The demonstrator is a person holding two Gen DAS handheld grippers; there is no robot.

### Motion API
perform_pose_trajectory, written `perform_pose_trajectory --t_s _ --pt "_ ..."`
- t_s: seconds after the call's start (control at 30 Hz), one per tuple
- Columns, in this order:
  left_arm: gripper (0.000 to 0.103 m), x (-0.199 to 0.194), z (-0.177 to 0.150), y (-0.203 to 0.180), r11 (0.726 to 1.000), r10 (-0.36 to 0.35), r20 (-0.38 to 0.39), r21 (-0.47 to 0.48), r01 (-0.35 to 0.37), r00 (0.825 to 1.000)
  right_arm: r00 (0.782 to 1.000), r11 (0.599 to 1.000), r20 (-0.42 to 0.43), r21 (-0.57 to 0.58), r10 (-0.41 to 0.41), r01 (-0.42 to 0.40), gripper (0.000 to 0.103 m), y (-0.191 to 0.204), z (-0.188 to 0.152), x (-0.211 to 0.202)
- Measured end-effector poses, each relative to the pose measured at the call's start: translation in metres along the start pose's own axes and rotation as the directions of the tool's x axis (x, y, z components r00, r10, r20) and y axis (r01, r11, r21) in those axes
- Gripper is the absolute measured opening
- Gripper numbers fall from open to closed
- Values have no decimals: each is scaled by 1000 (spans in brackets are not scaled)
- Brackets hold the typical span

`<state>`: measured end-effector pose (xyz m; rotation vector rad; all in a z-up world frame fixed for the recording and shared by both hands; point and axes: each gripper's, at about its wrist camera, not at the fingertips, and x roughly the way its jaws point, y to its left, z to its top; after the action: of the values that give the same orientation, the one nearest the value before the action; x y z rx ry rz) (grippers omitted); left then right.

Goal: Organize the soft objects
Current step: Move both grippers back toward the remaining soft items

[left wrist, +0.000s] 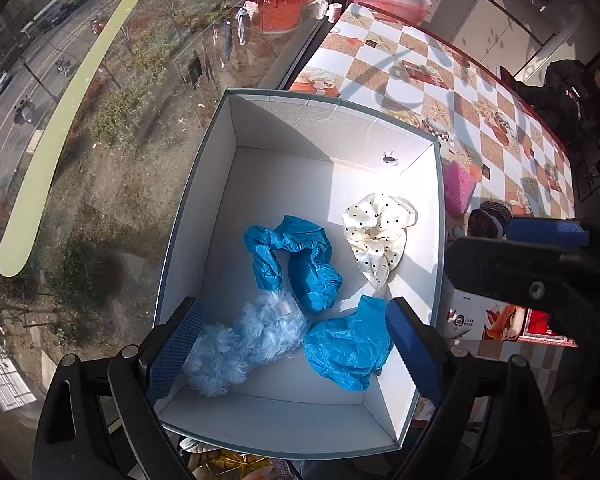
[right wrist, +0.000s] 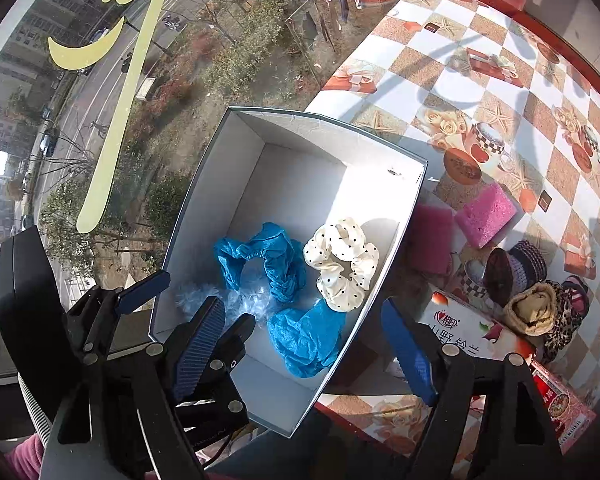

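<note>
The left claw (left wrist: 296, 356) is held wide apart above the near end of the box (left wrist: 196, 208), pointing steeply down. Nothing is clamped. The fluffy pale-blue scrunchie (left wrist: 244, 344) and a crumpled blue shoe cover (left wrist: 348, 352) lie on the box floor below and between the blue ribbed pads (left wrist: 176, 352); contact with the pads cannot be confirmed.

The right claw (right wrist: 304, 344) is also spread apart and empty, with one pad over the box interior and the other outside its right wall, above a printed carton (right wrist: 468, 328).

The box is a white-lined rectangular cardboard container with a grey-blue rim. Its long axis runs from the claws away toward the window (left wrist: 80, 140), beside which it stands on the bench (left wrist: 460, 92).

Inside the box, a second blue shoe cover (left wrist: 296, 260) of thin crinkled fabric with a gathered elastic edge is curled in a loop at the middle. A cream satin scrunchie with black dots (left wrist: 380, 232) lies against the right wall. The fluffy scrunchie extends diagonally from the near left corner toward the centre.

The bench is covered with a glossy checked cloth printed with cups and starfish. On it, right of the box, a pink sponge block (right wrist: 486, 216) and a pile of dark and leopard-patterned hair bands (right wrist: 540, 292) are seen.
</note>
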<state>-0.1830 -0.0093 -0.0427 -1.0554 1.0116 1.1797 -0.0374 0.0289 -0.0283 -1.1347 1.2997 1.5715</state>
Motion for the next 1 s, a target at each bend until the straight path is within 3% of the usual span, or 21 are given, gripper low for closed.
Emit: perform_pose_trajectory --t_s 0.07,0.13,0.3,0.47,0.6,0.7,0.8,1.0 --pt "103 -4 4 -1 1000 -24 10 -8 24 1000 1000 1000 -10 29 3 -3 83 -10 -1 -4" --pt "103 -10 10 -7 999 -39 28 5 39 999 1000 998 -6 65 5 -4 83 -25 -4 -13" --pt "103 -29 35 -44 992 -57 79 117 48 995 999 983 35 184 14 -20 83 -75 -14 -48" --pt "103 -31 63 -108 955 -62 102 295 29 993 996 944 90 327 25 -53 83 -137 -34 -88" --pt "103 -11 84 -161 913 -64 67 406 31 996 990 902 142 424 25 -83 83 -183 -55 -115" --pt "103 16 97 -196 883 -26 43 468 2 999 985 867 173 487 18 -102 83 -214 -72 -129" --pt "103 50 106 -222 854 63 28 516 -68 998 982 830 186 545 15 -116 83 -245 -90 -136" --pt "103 105 117 -246 835 146 -66 543 -87 987 986 770 163 626 23 -122 83 -300 -119 -126"
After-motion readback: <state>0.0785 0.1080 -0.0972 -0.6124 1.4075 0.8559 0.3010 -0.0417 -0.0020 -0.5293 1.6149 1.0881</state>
